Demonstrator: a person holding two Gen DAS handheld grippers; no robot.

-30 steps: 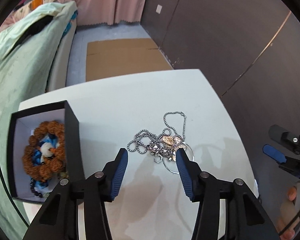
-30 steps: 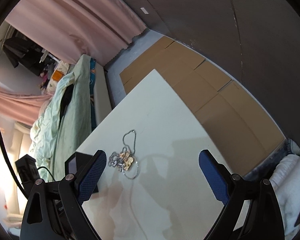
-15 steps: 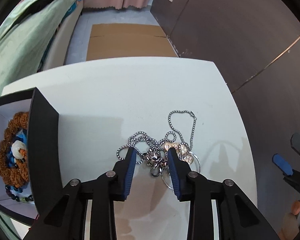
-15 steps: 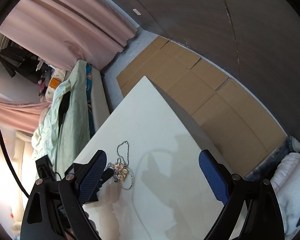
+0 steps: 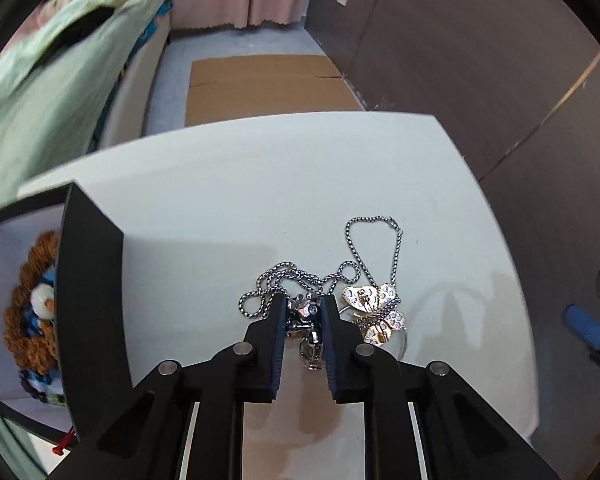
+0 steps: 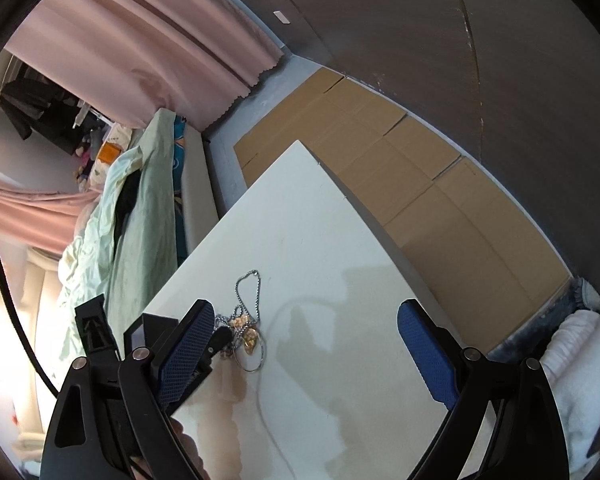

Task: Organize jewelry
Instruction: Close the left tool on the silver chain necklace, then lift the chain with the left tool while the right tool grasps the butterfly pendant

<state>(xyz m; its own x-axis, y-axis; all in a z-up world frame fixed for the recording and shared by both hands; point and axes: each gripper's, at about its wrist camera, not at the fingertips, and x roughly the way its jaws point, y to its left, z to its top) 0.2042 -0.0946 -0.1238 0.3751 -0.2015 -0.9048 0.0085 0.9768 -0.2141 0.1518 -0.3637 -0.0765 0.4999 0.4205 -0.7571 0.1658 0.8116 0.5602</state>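
On the tabletop [image 5: 260, 200] my left fingers [image 5: 303, 312] have just been closing around the silver pendant [image 5: 308, 314], pads barely touching; right fingers [image 6: 306, 344] gape empty. Next, I judge: pinch, lift toward the box [image 5: 88, 280].

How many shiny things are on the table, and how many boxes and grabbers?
Silver chains: 1 tangled pile, strands cannot be told apart
Silver pendant: 1
Gold butterflies: 2
Thin ring: 1
Black box: 1
Grabbers: 2, left gripper, right gripper
Total: 8
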